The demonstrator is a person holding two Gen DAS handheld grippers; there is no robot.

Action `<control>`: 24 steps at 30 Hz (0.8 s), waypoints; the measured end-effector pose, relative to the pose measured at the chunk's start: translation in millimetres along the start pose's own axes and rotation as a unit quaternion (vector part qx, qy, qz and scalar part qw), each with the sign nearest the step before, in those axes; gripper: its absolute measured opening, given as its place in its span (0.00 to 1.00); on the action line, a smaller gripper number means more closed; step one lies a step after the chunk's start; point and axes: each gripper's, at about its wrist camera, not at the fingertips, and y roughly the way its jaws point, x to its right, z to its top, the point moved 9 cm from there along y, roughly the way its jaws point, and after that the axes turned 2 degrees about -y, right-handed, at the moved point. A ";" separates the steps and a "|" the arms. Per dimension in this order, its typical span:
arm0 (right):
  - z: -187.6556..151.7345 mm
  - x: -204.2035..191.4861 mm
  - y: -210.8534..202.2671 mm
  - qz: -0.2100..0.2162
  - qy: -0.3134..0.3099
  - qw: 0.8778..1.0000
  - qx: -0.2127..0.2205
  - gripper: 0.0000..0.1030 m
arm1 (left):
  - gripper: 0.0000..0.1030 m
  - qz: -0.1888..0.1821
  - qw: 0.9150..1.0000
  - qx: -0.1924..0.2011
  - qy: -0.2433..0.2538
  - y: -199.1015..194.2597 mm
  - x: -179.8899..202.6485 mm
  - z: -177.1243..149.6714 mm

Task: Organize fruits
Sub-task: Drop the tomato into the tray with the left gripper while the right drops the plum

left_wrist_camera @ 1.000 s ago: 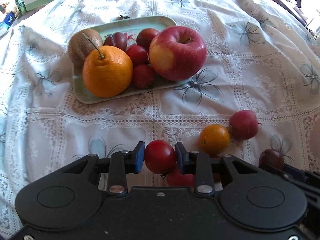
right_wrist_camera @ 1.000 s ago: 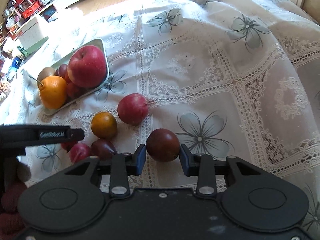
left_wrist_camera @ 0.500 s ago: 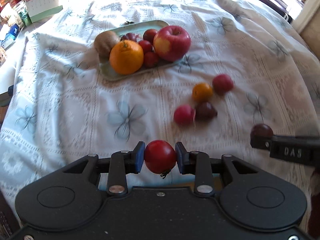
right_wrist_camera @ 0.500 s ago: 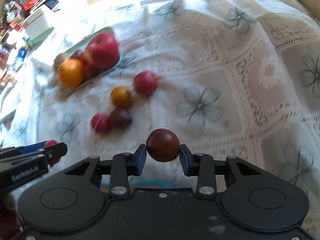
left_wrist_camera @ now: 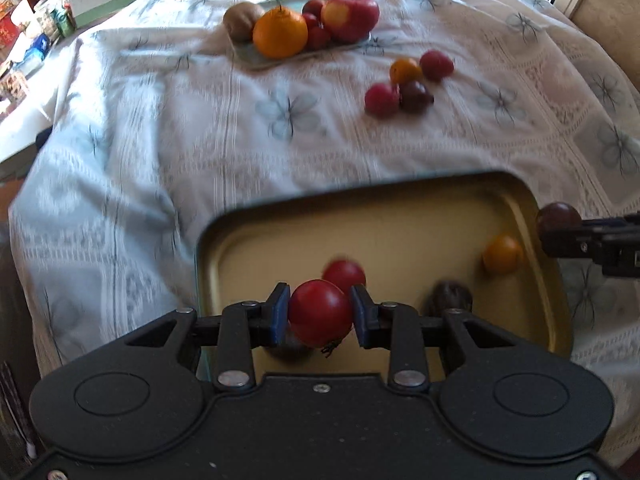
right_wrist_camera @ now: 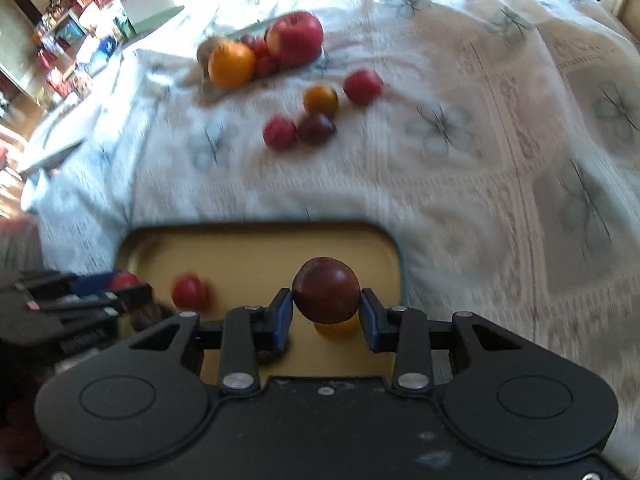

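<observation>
Left claw [left_wrist_camera: 320,314]: matte black plastic body, two round lobes with embossed circles, angular black linkage arms pinned by silver screws, blue pads on the fingertips [left_wrist_camera: 279,312]. Small screw at centre of the rear plate. Right claw [right_wrist_camera: 326,314]: same build (its plate carries pale scuffs and specks), blue pads alike.

A home: lace floral tablecloth [left_wrist_camera: 360,152], cluttered shelves [right_wrist_camera: 60,32] behind.
</observation>
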 end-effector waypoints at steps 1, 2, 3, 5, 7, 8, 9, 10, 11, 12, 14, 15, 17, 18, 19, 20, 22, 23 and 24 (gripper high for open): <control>-10.6 0.0 -0.1 -0.004 -0.006 1.000 0.004 0.36 | 0.40 -0.002 1.000 0.000 -0.004 0.4 0.2 -6.6; -20.2 0.2 0.3 -0.010 -0.010 1.000 0.009 0.36 | 0.40 -0.002 1.000 0.000 -0.008 1.3 0.5 -12.7; -27.9 -0.2 1.2 -0.014 -0.013 1.000 0.014 0.36 | 0.40 -0.002 1.000 -0.002 -0.010 2.6 1.5 -18.5; -42.7 -1.4 4.2 -0.020 -0.020 0.999 0.019 0.36 | 0.40 -0.008 1.000 -0.006 -0.012 5.1 4.1 -27.5; -54.8 -2.6 10.3 -0.022 -0.022 0.999 0.015 0.36 | 0.40 -0.013 1.000 -0.013 -0.018 8.4 5.4 -32.7; -60.7 -3.4 13.7 -0.022 -0.024 0.999 0.010 0.36 | 0.40 -0.012 1.000 -0.016 -0.020 10.5 5.9 -34.1; -65.5 -5.7 18.2 -0.022 -0.029 0.999 0.003 0.36 | 0.40 -0.007 1.000 -0.018 -0.021 12.4 6.1 -34.8; -69.2 -7.6 22.1 -0.022 -0.033 0.999 -0.005 0.36 | 0.40 -0.002 1.000 -0.017 -0.019 13.7 7.0 -36.3; -72.7 -9.7 25.8 -0.021 -0.036 0.999 -0.013 0.36 | 0.40 0.001 1.000 -0.015 -0.018 14.5 8.0 -37.0; -74.8 -10.6 27.9 -0.019 -0.037 0.999 -0.017 0.36 | 0.40 0.003 1.000 -0.014 -0.018 15.3 9.0 -38.2; -76.3 -12.2 30.4 -0.020 -0.037 0.999 -0.019 0.36 | 0.40 0.003 1.000 -0.015 -0.023 16.2 9.1 -41.3; -76.6 -11.2 30.5 -0.024 -0.035 0.999 -0.019 0.36 | 0.40 0.002 1.000 -0.015 -0.025 16.4 8.7 -42.7; -77.1 -9.0 30.0 -0.033 -0.034 0.999 -0.014 0.36 | 0.40 0.006 1.000 -0.014 -0.026 15.5 7.6 -45.7; -76.5 -8.1 29.8 -0.037 -0.034 0.999 -0.012 0.36 | 0.40 0.010 1.000 -0.012 -0.025 14.6 7.3 -46.6; -76.0 -7.8 29.2 -0.042 -0.031 0.999 -0.009 0.36 | 0.40 0.014 1.000 -0.009 -0.023 13.7 6.5 -46.9; -75.5 -6.4 28.3 -0.046 -0.030 0.998 -0.006 0.36 | 0.40 0.019 1.000 -0.007 -0.021 13.0 5.8 -47.4; -74.7 -3.9 28.4 -0.055 -0.027 0.998 -0.004 0.36 | 0.40 0.026 1.000 -0.002 -0.018 11.9 5.1 -47.2; -74.8 -2.6 28.4 -0.058 -0.024 0.998 -0.004 0.37 | 0.41 0.027 1.000 0.001 -0.015 11.3 4.9 -46.7; -74.1 -1.5 28.5 -0.059 -0.022 0.998 -0.005 0.37 | 0.41 0.031 0.999 0.006 -0.014 10.5 4.2 -46.1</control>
